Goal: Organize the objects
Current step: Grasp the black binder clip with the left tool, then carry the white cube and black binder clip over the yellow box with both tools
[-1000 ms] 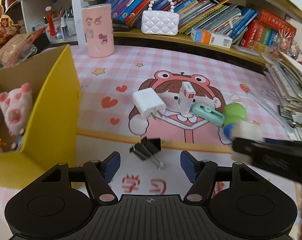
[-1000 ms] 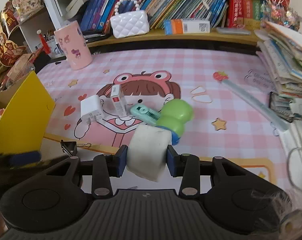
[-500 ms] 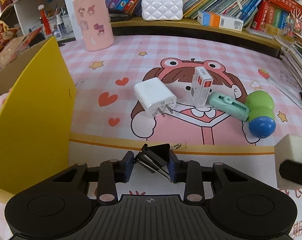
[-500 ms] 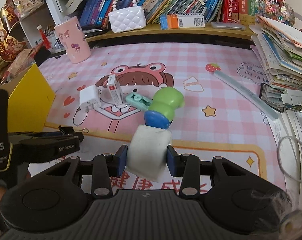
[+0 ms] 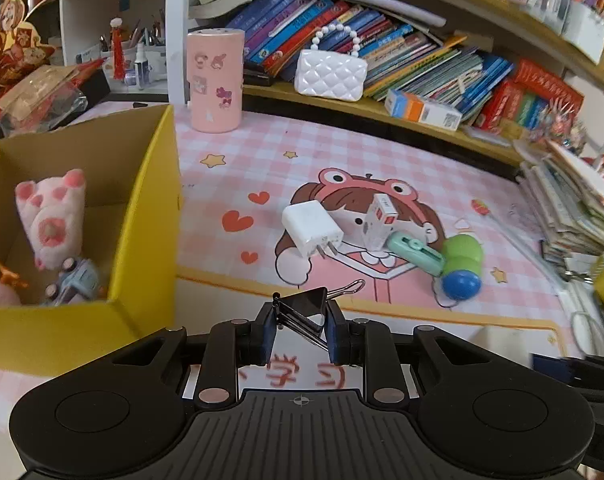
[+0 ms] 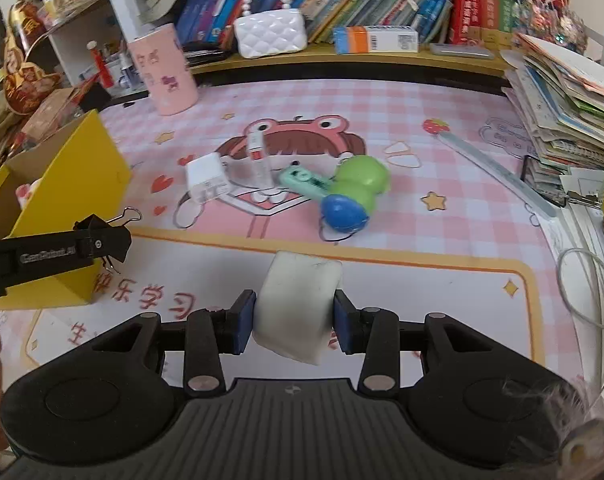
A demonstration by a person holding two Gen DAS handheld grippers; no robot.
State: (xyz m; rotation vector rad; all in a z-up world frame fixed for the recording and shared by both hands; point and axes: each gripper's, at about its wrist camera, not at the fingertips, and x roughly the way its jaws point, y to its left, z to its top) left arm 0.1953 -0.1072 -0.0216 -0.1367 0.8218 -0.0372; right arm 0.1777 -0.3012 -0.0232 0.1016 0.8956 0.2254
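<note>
Black binder clip off mat, clamped between blue pads near yellow box. White eraser block likewise clamped. Charger, green toy lay mid-mat.

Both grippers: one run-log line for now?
left gripper: closing on binder clip | right gripper: holds white eraser | yellow box: open

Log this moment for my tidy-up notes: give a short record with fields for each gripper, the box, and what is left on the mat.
left gripper: jaws closing, binder clip between pads
right gripper: shut on white block
yellow box: open, holds plush paw and toy car
on mat: charger, small carton, mint gadget, green-blue toy
</note>
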